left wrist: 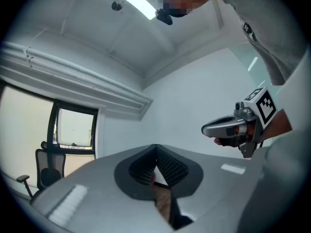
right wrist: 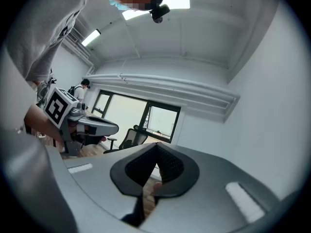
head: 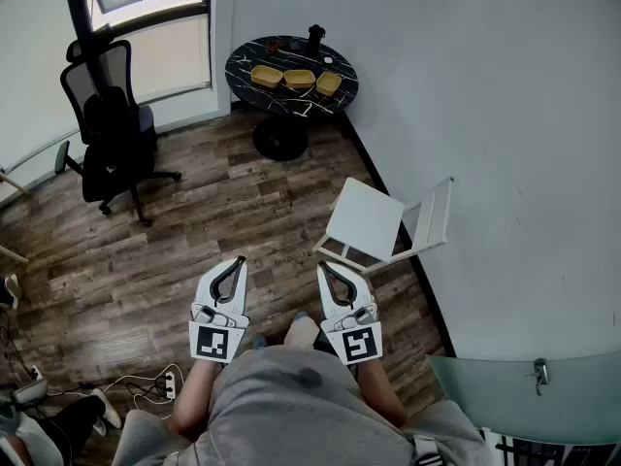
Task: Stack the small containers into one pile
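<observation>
Three containers (head: 299,79) are lined up across the middle of the table (head: 291,105), well apart from both grippers. The left gripper (head: 239,263) and right gripper (head: 323,267) are held closed with nothing in them. The containers look light, stiff and maybe slick, so they're probably best pinched by one rim wall.

A round black table (head: 283,101) bears three yellow containers (head: 299,79) in a row.
</observation>
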`<action>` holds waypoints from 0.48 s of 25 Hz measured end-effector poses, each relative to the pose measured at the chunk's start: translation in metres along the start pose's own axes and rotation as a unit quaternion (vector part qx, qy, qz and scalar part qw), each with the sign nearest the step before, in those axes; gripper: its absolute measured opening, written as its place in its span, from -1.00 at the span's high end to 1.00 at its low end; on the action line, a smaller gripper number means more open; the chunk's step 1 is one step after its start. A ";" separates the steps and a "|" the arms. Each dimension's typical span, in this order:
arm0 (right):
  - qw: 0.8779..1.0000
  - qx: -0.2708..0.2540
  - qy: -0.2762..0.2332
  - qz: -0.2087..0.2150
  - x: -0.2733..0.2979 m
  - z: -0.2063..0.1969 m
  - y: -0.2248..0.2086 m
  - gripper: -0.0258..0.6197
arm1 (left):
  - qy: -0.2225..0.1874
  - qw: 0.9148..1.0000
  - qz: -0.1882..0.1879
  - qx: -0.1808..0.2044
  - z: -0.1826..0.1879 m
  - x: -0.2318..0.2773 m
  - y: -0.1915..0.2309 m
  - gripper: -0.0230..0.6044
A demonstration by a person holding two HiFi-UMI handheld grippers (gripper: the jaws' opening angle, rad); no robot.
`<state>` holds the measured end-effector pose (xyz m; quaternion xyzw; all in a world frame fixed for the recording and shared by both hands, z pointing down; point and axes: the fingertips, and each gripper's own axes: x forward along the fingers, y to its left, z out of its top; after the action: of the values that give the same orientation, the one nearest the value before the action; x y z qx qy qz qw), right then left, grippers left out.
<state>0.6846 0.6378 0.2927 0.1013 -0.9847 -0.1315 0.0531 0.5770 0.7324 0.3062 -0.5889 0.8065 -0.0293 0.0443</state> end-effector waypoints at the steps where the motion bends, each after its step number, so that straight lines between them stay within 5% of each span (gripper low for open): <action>1: 1.000 0.005 0.002 -0.002 0.002 -0.003 -0.006 0.89 | -0.002 1.000 -0.005 -0.002 0.001 0.007 -0.003 0.93; 12: 0.996 0.069 0.036 0.034 0.118 -0.062 -0.083 0.88 | 0.017 0.999 -0.028 0.002 -0.019 0.148 0.024 0.93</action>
<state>0.5928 0.5191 0.3392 0.0758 -0.9917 -0.0575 0.0863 0.5079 0.5986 0.3171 -0.6109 0.7900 -0.0421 0.0308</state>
